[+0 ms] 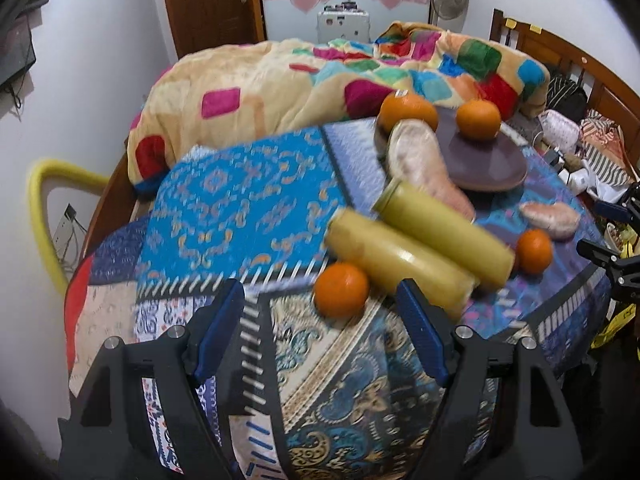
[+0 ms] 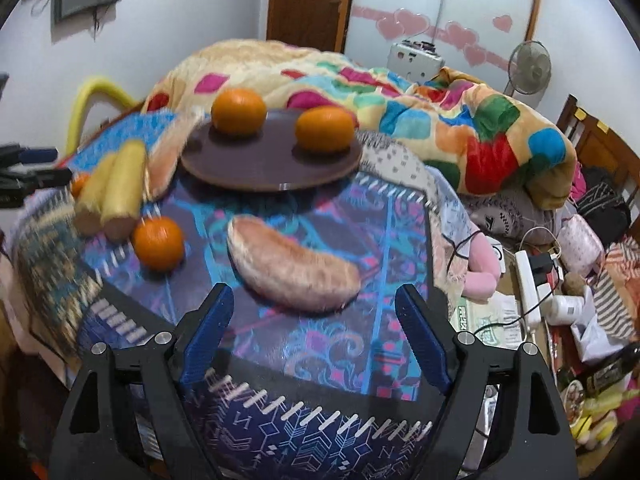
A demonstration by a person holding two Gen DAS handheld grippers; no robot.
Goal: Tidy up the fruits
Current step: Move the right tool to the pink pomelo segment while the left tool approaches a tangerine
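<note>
Lying just ahead of the wide-apart, empty right gripper [image 2: 314, 308] on the patterned cloth [image 2: 320, 344]: a long sweet potato [image 2: 294, 266], likely heavy and hard, best pinched across the middle. Sitting near the left gripper [image 1: 320, 312], also spread apart and holding nothing: a small orange [image 1: 341, 289], round, likely rolling easily. Blurring most edges; hiding whatever carries the cloth.

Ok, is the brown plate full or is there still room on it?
Still room. The brown plate holds only two oranges near its far edge; its near half is bare.
</note>
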